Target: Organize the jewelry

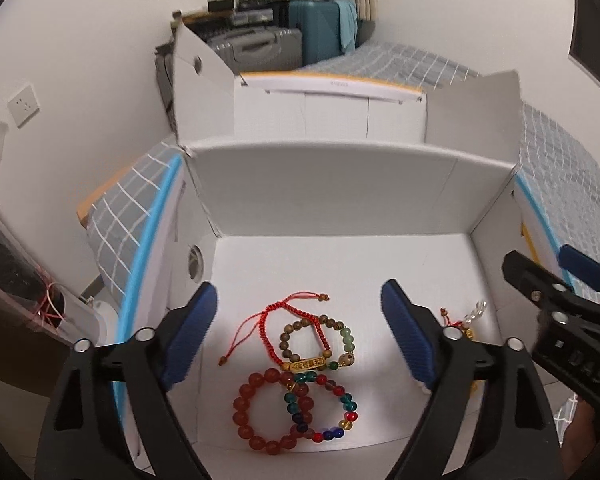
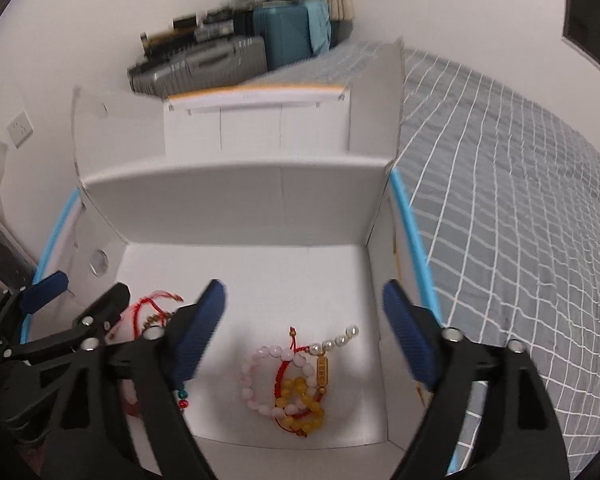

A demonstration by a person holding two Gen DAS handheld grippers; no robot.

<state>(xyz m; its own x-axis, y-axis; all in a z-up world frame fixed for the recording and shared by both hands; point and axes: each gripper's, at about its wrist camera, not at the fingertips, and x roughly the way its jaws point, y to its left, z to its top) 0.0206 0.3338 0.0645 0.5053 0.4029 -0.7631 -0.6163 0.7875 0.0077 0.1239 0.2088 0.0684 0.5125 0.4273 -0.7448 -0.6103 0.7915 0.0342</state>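
Observation:
A white cardboard box (image 1: 340, 264) holds two heaps of jewelry on its floor. My left gripper (image 1: 300, 332) hangs open above the left heap: a red cord bracelet (image 1: 266, 322) with a gold charm, a wooden and green bead bracelet (image 1: 320, 326), a dark red bead bracelet (image 1: 244, 408) and a multicoloured glass bead bracelet (image 1: 350, 404). My right gripper (image 2: 304, 320) hangs open above the right heap: a pink bead bracelet (image 2: 248, 384), a yellow bead bracelet (image 2: 300, 404) and a red cord with pearls (image 2: 340, 338) and a gold charm. Nothing sits between either pair of pads.
The box (image 2: 240, 208) stands on a bed with a grey checked cover (image 2: 500, 220), its flaps raised. A second white box (image 1: 328, 116) stands behind it. Suitcases (image 1: 320, 32) are stacked by the far wall. A blue rim (image 1: 144, 248) runs along the box sides.

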